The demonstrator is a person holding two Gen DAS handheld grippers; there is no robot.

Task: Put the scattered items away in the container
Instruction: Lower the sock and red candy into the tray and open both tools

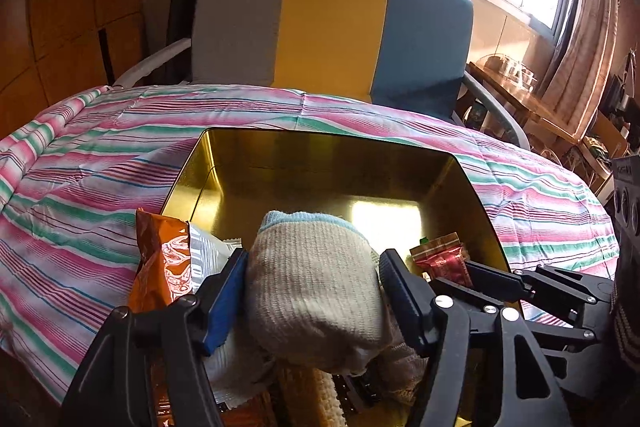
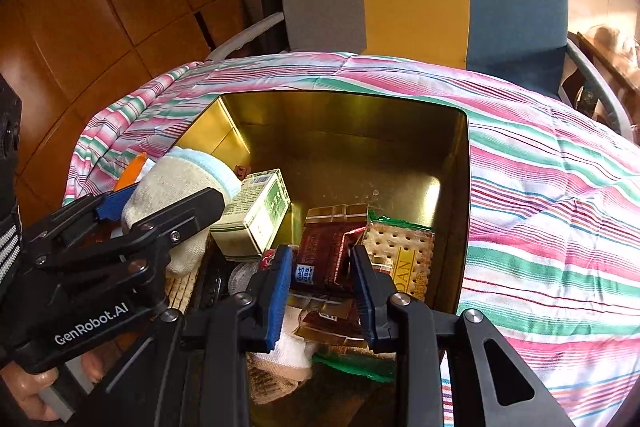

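A gold tin container [image 1: 320, 155] stands open on a striped cloth, with the same tin [image 2: 344, 131] in the right wrist view. My left gripper [image 1: 314, 259] is shut on a rolled beige sock [image 1: 316, 279] with a pale blue cuff, held over the tin's near left corner. In the right wrist view that left gripper [image 2: 168, 195] and the sock [image 2: 176, 179] show at the left. My right gripper [image 2: 322, 255] is shut on a dark red snack packet [image 2: 324, 247] low inside the tin. The red packet [image 1: 438, 257] also shows beside the right gripper [image 1: 472, 269].
Inside the tin lie a green-and-white box [image 2: 260, 215], a cracker packet [image 2: 404, 255] and an orange packet [image 1: 160, 259]. The striped cloth [image 1: 80, 187] spreads around the tin. A grey, yellow and blue chair [image 1: 332, 27] stands behind. A hand [image 2: 36, 391] holds the left gripper.
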